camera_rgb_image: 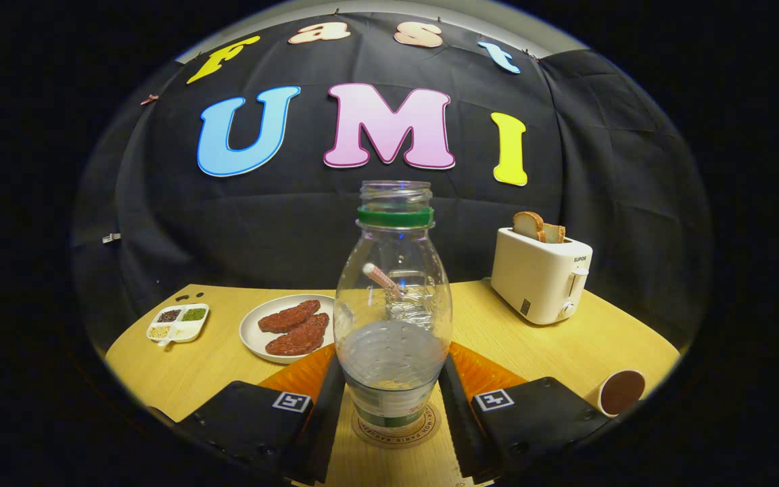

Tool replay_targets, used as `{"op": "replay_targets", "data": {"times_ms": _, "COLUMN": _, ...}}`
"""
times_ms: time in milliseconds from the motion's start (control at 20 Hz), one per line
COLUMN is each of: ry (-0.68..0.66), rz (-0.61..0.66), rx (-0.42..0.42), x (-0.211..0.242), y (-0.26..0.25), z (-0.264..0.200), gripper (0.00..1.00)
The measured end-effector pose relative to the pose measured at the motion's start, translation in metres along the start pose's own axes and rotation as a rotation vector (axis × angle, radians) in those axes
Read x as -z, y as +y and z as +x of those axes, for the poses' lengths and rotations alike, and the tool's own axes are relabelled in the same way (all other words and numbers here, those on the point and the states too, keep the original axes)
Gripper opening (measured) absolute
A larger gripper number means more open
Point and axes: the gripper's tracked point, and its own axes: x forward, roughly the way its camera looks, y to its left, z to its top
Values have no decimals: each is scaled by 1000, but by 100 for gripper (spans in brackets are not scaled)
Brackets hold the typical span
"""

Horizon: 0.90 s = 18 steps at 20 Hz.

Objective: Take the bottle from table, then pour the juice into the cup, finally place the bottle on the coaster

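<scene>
A clear plastic bottle point(393, 297) with a green neck ring and no cap stands upright between my fingers. A little clear liquid sits in its lower part, and a pale straw-like stick shows inside or behind it. Its base rests on a round printed coaster point(425, 429) on the wooden table. My gripper point(391, 360) is shut on the bottle, one finger against each side of its lower body. A paper cup point(621, 392) with a dark inside stands on the table to the right of the right finger.
A white toaster point(541, 274) holding bread slices stands beyond the fingers on the right. A white plate point(249, 333) with two reddish patties lies left of the bottle. Further left is a small divided dish point(178, 322) of seeds. The booth's black cloth wall closes the back.
</scene>
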Motion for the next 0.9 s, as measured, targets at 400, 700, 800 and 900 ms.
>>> {"op": "replay_targets", "data": {"times_ms": 400, "ry": 21, "rz": -18, "rx": 20, "x": 15, "y": 1, "z": 11, "gripper": 73}}
{"op": "replay_targets", "data": {"times_ms": 700, "ry": 34, "rz": -2, "rx": 24, "x": 15, "y": -1, "z": 10, "gripper": 76}}
{"op": "replay_targets", "data": {"times_ms": 800, "ry": 45, "rz": 14, "rx": 24, "x": 18, "y": 0, "z": 10, "gripper": 77}}
{"op": "replay_targets", "data": {"times_ms": 900, "ry": 52, "rz": 22, "rx": 29, "x": 18, "y": -1, "z": 8, "gripper": 80}}
